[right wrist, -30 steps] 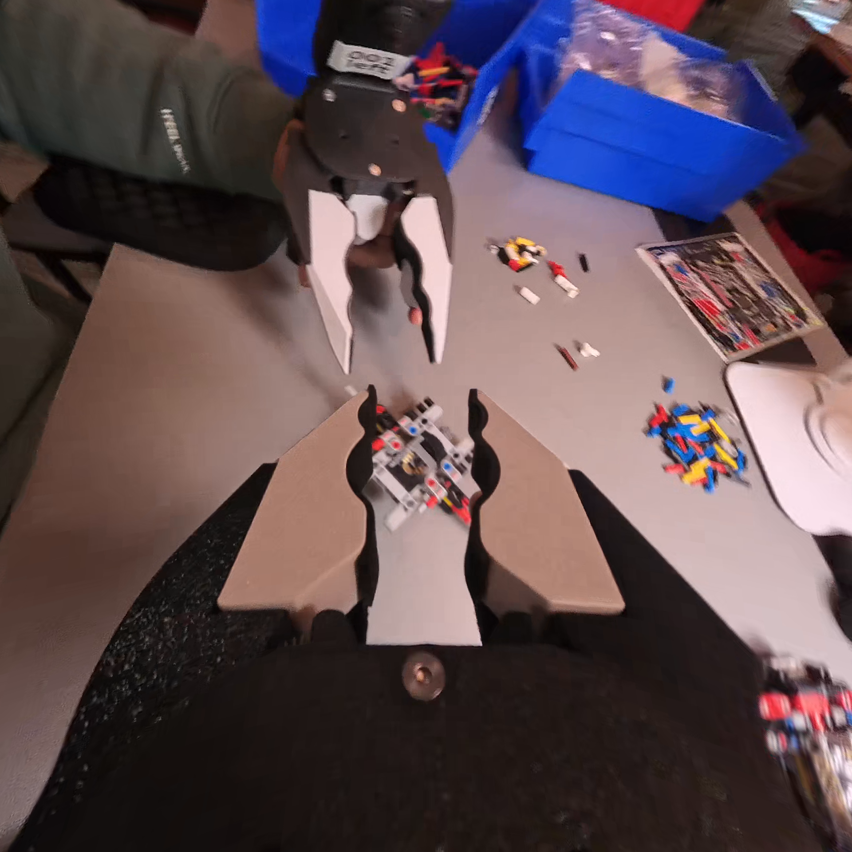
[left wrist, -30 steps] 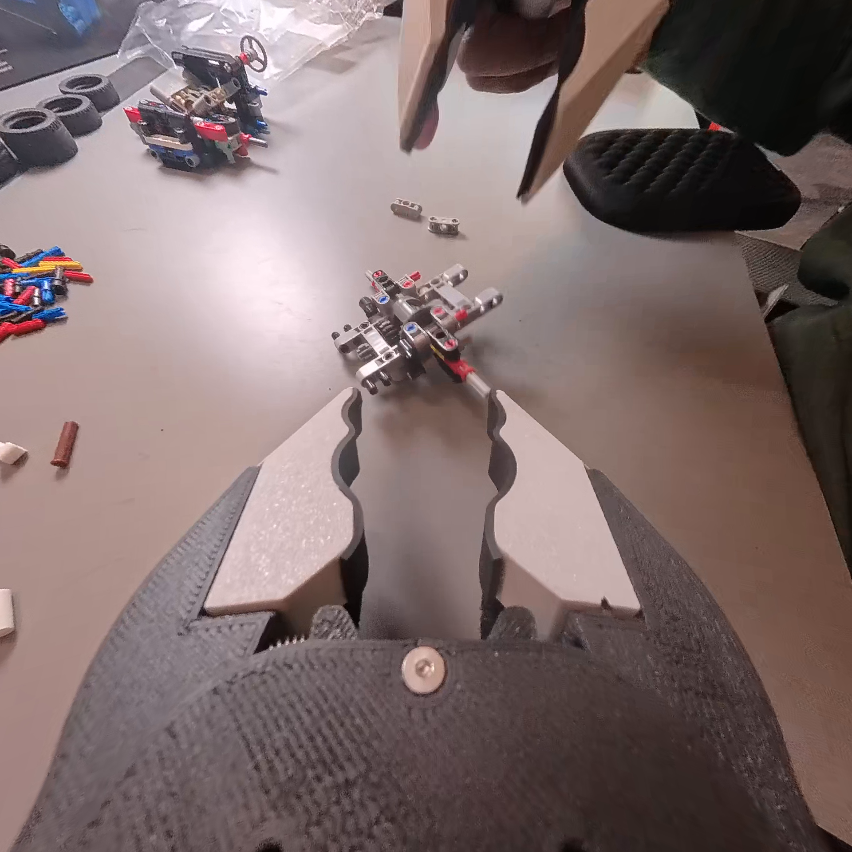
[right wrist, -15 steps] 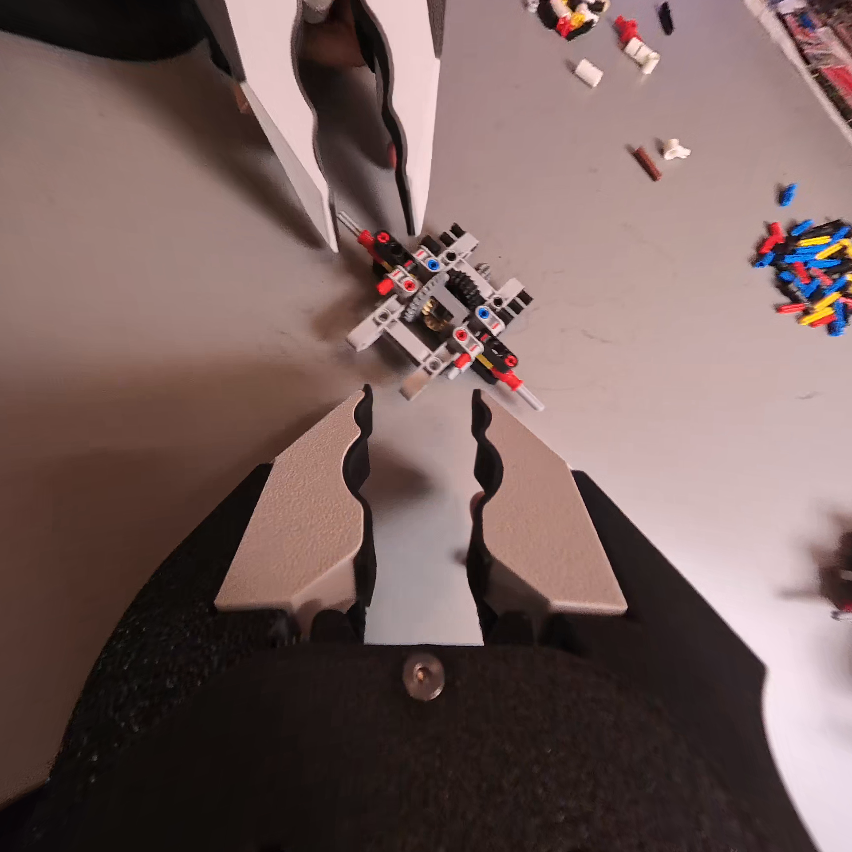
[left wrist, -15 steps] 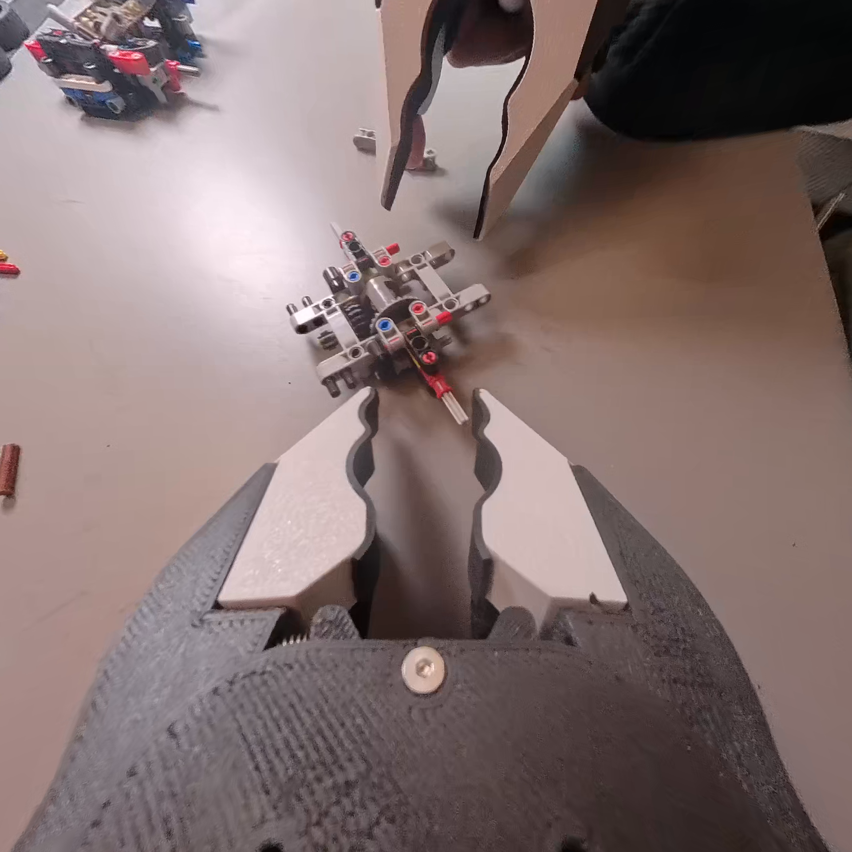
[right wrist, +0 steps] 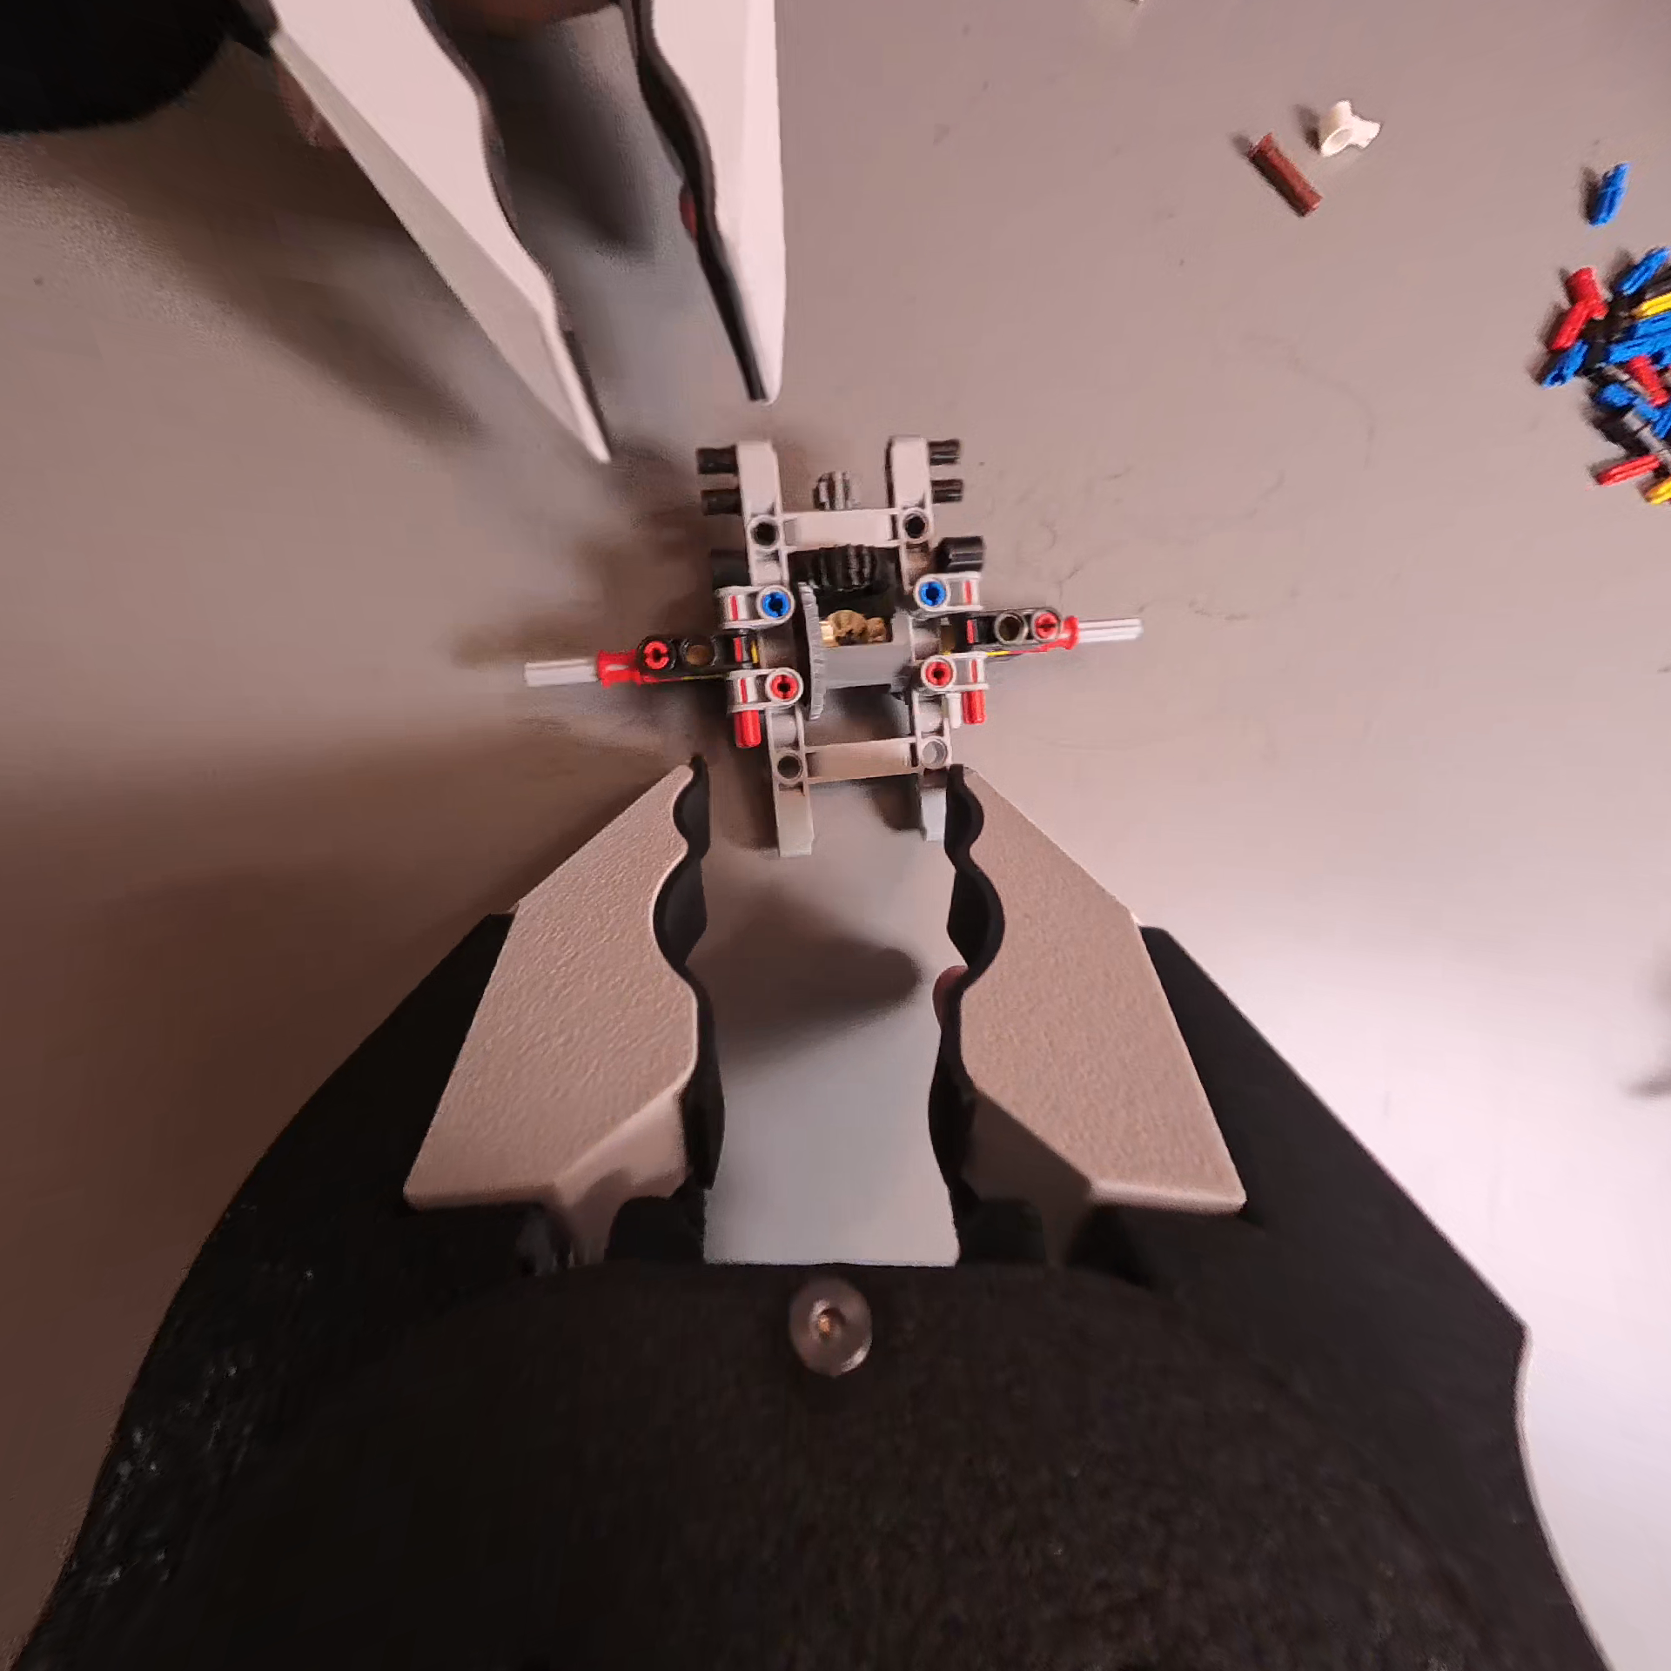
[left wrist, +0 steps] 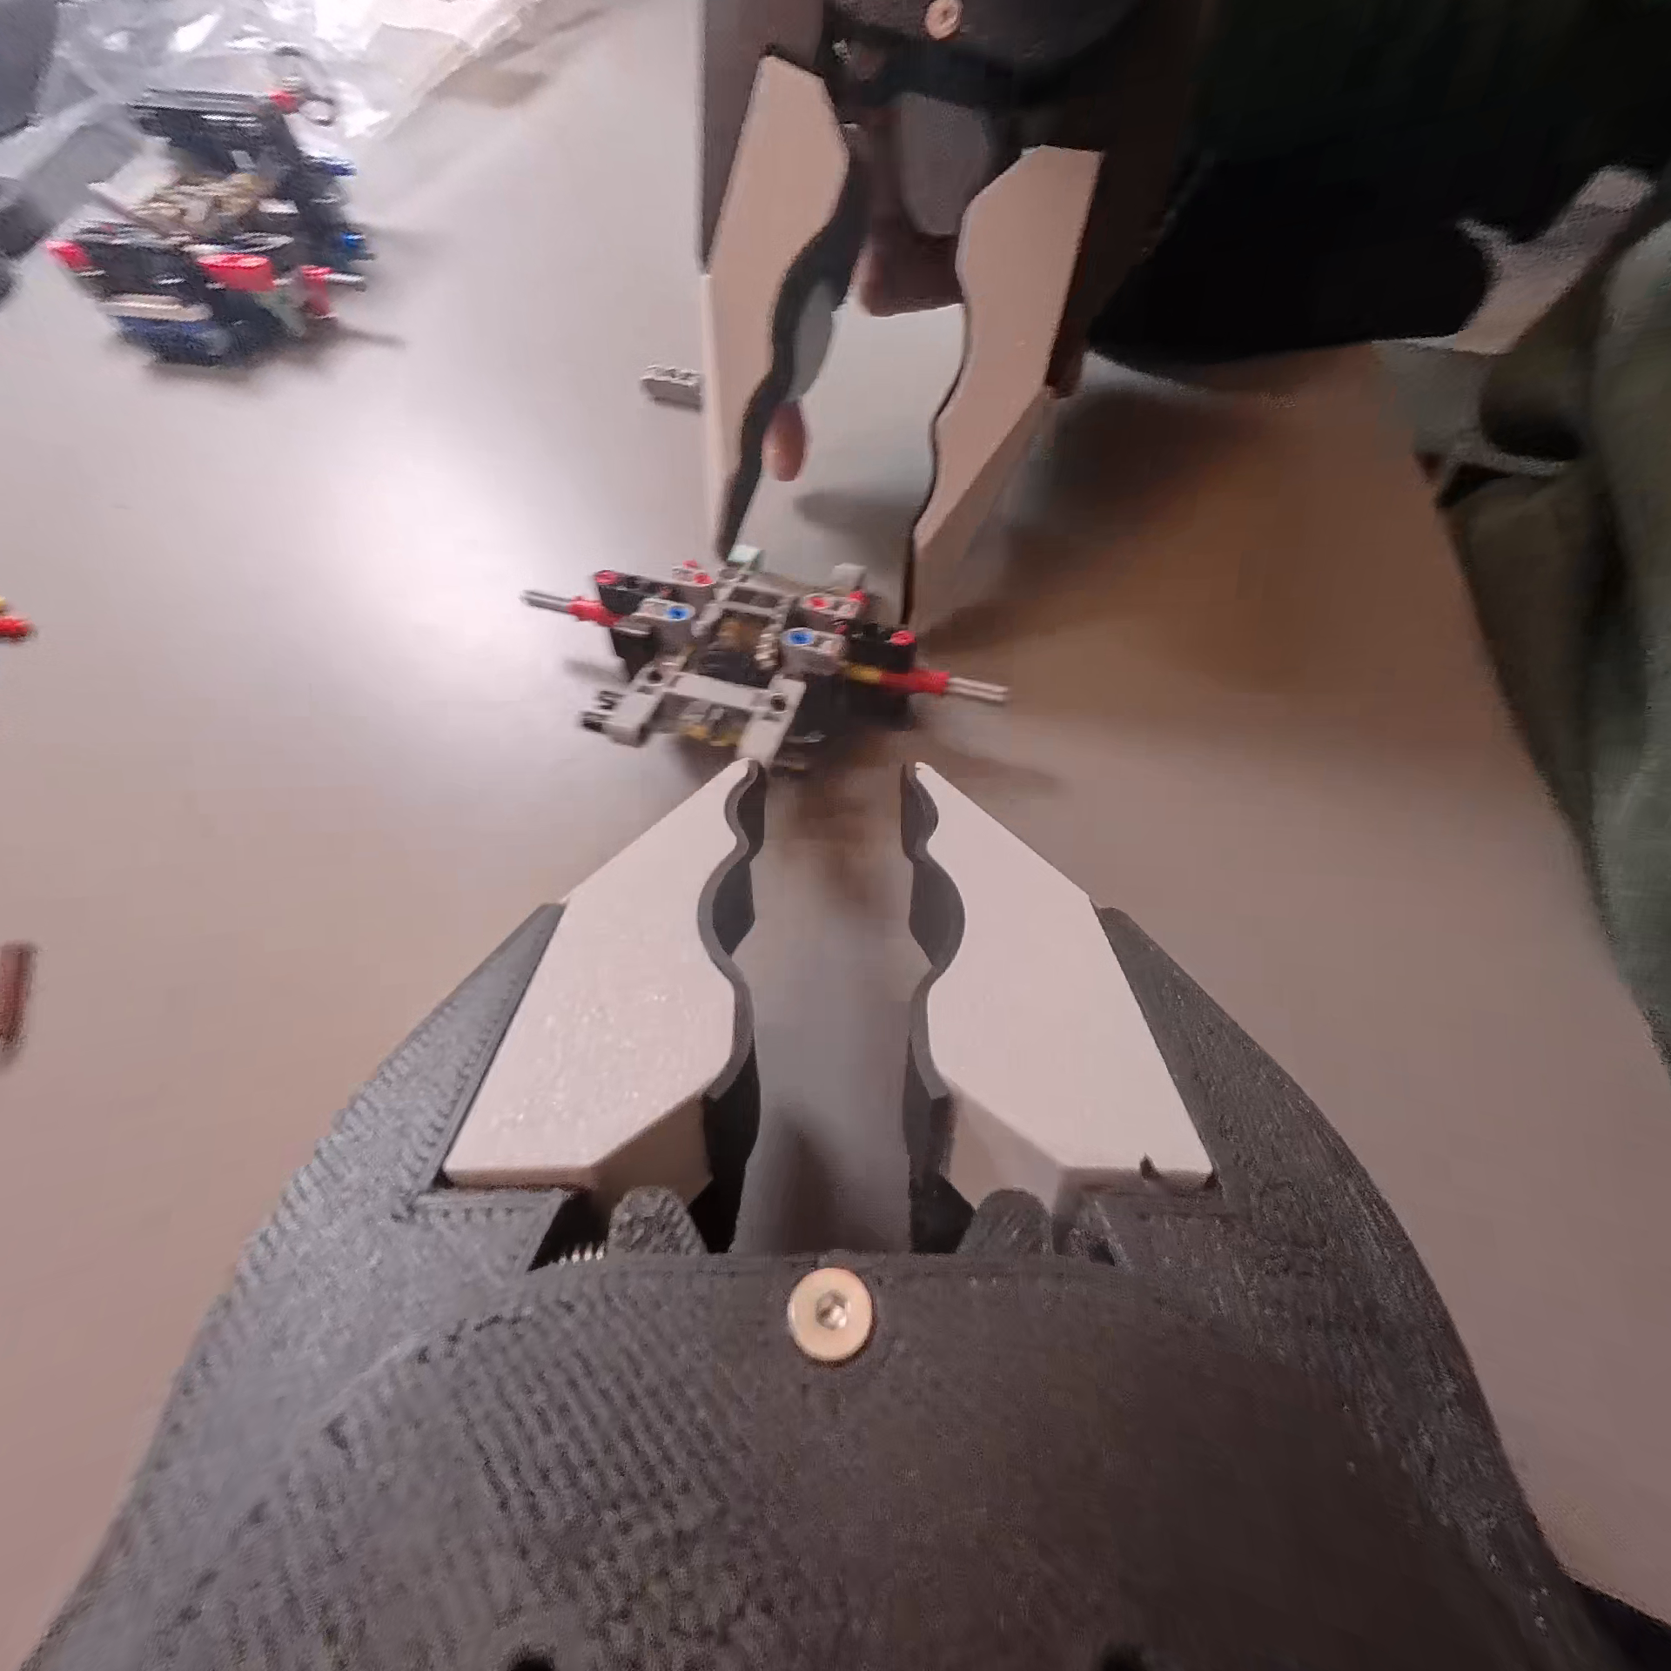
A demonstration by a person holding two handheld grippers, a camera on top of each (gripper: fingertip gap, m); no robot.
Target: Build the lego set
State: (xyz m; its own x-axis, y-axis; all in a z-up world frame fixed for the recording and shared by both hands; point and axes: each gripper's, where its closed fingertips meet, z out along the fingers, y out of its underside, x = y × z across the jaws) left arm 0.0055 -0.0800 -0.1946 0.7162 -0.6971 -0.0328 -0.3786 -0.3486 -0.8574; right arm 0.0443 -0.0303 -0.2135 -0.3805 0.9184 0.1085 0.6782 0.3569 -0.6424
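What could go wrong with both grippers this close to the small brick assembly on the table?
The right gripper straddles only the grey assembly's two thin frame legs; closing there could tilt it or pop a beam off. The thin axles sticking out sideways could snag a finger. The left gripper approaches from the opposite end and might shove the assembly away.

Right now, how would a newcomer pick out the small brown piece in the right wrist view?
On the grey table, look up and right of the grey gear assembly. The brown rod lies beside a white connector, the only brown piece near the red-and-blue pin pile.
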